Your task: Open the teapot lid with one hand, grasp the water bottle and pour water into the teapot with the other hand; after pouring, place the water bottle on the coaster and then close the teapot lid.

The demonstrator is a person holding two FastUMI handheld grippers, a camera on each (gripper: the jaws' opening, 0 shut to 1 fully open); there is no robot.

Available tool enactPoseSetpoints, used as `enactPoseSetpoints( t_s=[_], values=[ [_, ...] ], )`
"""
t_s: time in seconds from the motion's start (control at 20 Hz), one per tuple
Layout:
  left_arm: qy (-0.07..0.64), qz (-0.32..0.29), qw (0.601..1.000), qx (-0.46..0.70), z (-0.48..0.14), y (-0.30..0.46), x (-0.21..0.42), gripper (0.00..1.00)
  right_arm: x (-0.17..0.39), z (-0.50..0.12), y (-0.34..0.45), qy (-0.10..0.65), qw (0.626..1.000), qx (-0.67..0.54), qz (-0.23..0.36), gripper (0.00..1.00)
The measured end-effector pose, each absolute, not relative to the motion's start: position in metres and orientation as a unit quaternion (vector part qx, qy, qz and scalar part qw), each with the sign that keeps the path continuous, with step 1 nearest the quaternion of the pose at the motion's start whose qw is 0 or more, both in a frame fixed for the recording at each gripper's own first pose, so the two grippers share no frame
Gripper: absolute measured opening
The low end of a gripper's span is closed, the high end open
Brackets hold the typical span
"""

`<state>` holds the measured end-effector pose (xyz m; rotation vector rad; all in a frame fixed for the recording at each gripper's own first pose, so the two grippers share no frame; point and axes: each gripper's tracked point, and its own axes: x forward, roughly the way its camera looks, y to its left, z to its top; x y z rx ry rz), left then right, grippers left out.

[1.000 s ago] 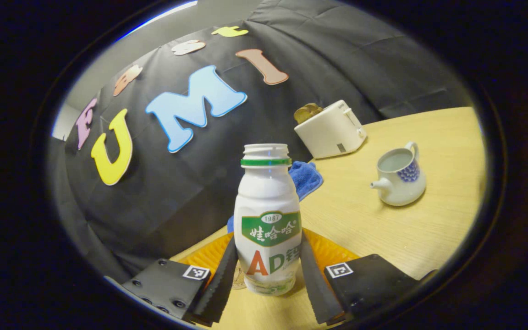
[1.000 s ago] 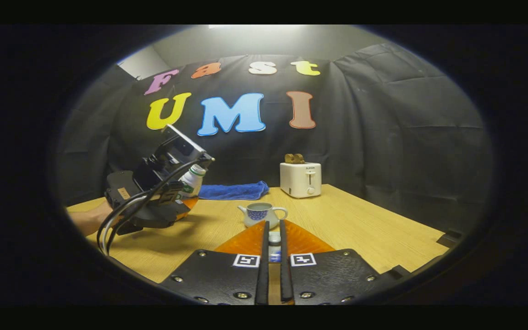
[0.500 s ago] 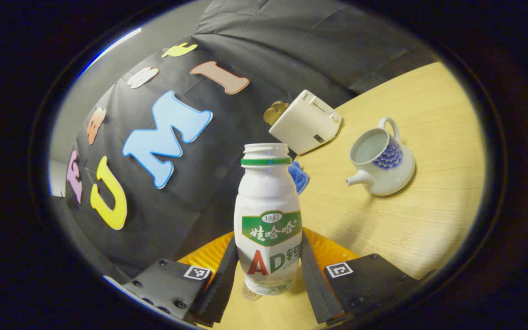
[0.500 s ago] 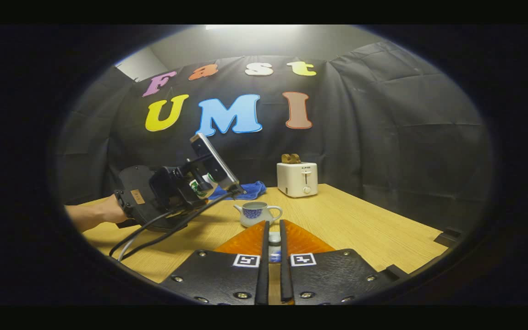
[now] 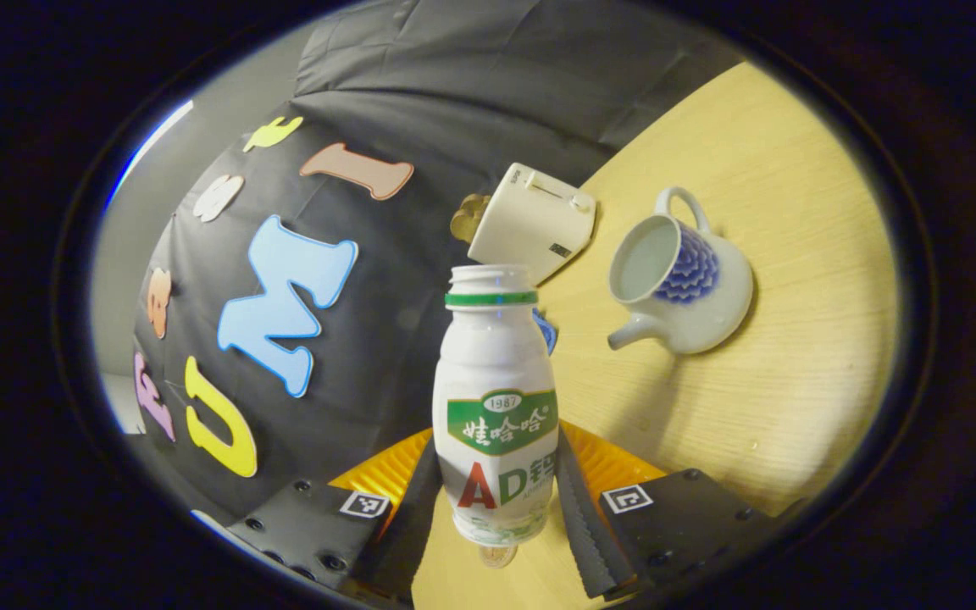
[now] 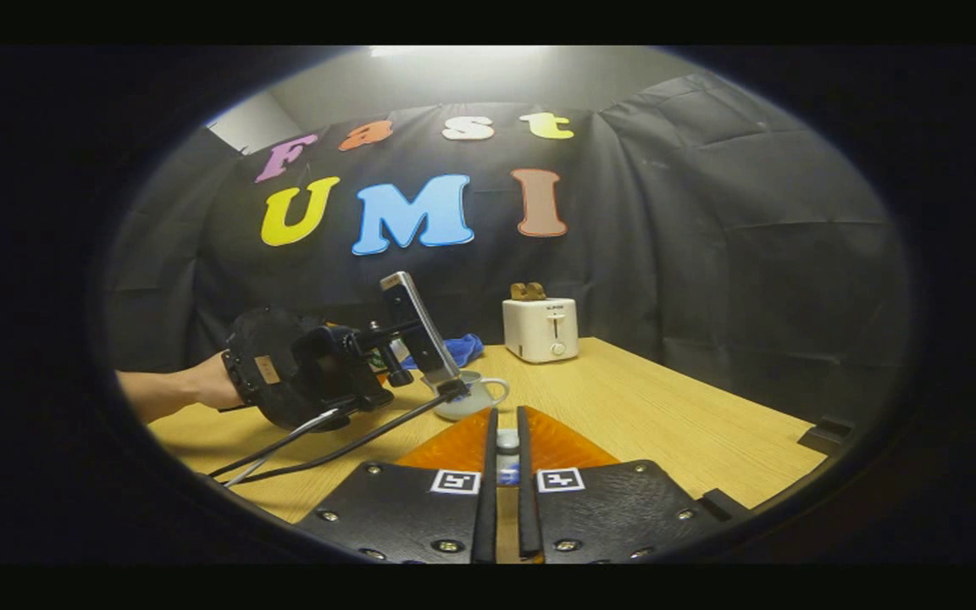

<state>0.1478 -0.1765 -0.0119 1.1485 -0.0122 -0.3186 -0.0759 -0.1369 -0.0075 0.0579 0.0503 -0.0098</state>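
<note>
White plastic, capless and banded in green at the neck, the small water bottle (image 5: 496, 407) is sitting clamped between the two fingers of the left gripper (image 5: 496, 517), which are pressing on its lower body from either side. In the left gripper view the bottle is standing along the fingers' line while the wooden table (image 5: 793, 356) is slanting steeply behind it, so the whole tool is tipping over toward the white porcelain teapot with the blue scale pattern (image 5: 679, 284). That pot is standing lidless on the table, its mouth open, just up and to the right of the bottle's neck and not yet under it. I judge the pour to be the step in hand, at its very start: no water is showing in the air.

The next move is calling for the bottle's mouth to be carried over the open rim, then tilted further, slowly, since the opening is small and spill would land on the wood.

In the right gripper view the right gripper (image 6: 505, 474) is hanging back near the table's front edge, its fingers drawn close together on a small white-and-blue piece, the teapot lid (image 6: 507, 453) by my reckoning, held well apart from the pot. Farther off, a hand (image 6: 213, 385) is holding the left tool beside the teapot. A white toaster (image 6: 539, 329) and a blue cloth (image 6: 463, 346) are lying behind.
</note>
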Motion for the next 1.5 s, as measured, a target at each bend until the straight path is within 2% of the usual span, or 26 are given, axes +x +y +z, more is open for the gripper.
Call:
enactPoseSetpoints(
  t_s=[0.05,0.1,0.15,0.2,0.25,0.3,0.65,0.7,0.75,0.8,0.9,0.95,1.0,1.05,1.3,1.4,1.45,1.5],
  values=[
    [-0.008,-0.152,0.825,0.544,-0.012,-0.177,0.149,0.83,-0.076,-0.009,-0.138,0.026,0.999,0.029,-0.006,0.00],
    [-0.007,-0.152,0.819,0.553,-0.013,-0.177,0.149,0.83,-0.075,-0.009,-0.139,0.028,0.999,0.030,-0.006,0.27],
    [-0.007,-0.150,0.813,0.562,-0.014,-0.177,0.150,0.83,-0.075,-0.010,-0.140,0.028,0.999,0.030,-0.007,0.27],
    [-0.008,-0.150,0.807,0.572,-0.015,-0.178,0.151,0.70,-0.075,-0.011,-0.142,0.029,0.999,0.032,-0.008,0.00],
    [-0.008,-0.150,0.800,0.581,-0.017,-0.179,0.151,0.76,-0.076,-0.011,-0.143,0.028,0.999,0.035,-0.008,0.10],
    [-0.008,-0.150,0.794,0.589,-0.018,-0.179,0.152,0.83,-0.075,-0.011,-0.144,0.029,0.999,0.037,-0.009,0.10],
    [-0.028,-0.148,0.761,0.631,-0.014,-0.191,0.148,0.83,-0.073,-0.018,-0.147,0.036,0.999,0.040,-0.007,0.10],
    [-0.031,-0.148,0.756,0.637,-0.014,-0.193,0.148,0.83,-0.073,-0.018,-0.147,0.035,0.999,0.040,-0.007,0.27],
    [-0.035,-0.148,0.751,0.643,-0.013,-0.194,0.146,0.83,-0.073,-0.017,-0.147,0.034,0.999,0.041,-0.007,0.00],
    [-0.037,-0.147,0.745,0.650,-0.011,-0.194,0.145,0.83,-0.073,-0.017,-0.148,0.034,0.999,0.041,-0.007,0.10],
    [-0.041,-0.148,0.733,0.663,-0.010,-0.195,0.144,0.83,-0.073,-0.015,-0.147,0.032,0.999,0.042,-0.006,0.10],
    [-0.042,-0.148,0.729,0.667,-0.009,-0.195,0.144,0.83,-0.074,-0.015,-0.147,0.031,0.999,0.041,-0.006,0.00],
    [-0.044,-0.151,0.725,0.671,-0.009,-0.197,0.143,0.83,-0.074,-0.014,-0.147,0.029,0.999,0.040,-0.007,0.00],
    [-0.046,-0.152,0.721,0.675,-0.008,-0.198,0.143,0.83,-0.073,-0.013,-0.147,0.028,0.999,0.038,-0.008,0.10],
    [-0.058,-0.151,0.692,0.704,-0.004,-0.201,0.140,0.83,-0.074,-0.011,-0.150,0.024,0.999,0.045,-0.010,0.10],
    [-0.059,-0.150,0.686,0.710,-0.003,-0.202,0.140,0.70,-0.075,-0.012,-0.151,0.024,0.999,0.045,-0.010,0.10],
    [-0.060,-0.150,0.682,0.713,-0.002,-0.202,0.140,0.83,-0.074,-0.012,-0.151,0.024,0.999,0.045,-0.011,0.10],
    [-0.062,-0.149,0.677,0.718,-0.001,-0.203,0.140,0.83,-0.074,-0.012,-0.152,0.024,0.999,0.044,-0.012,0.05]
  ],
)
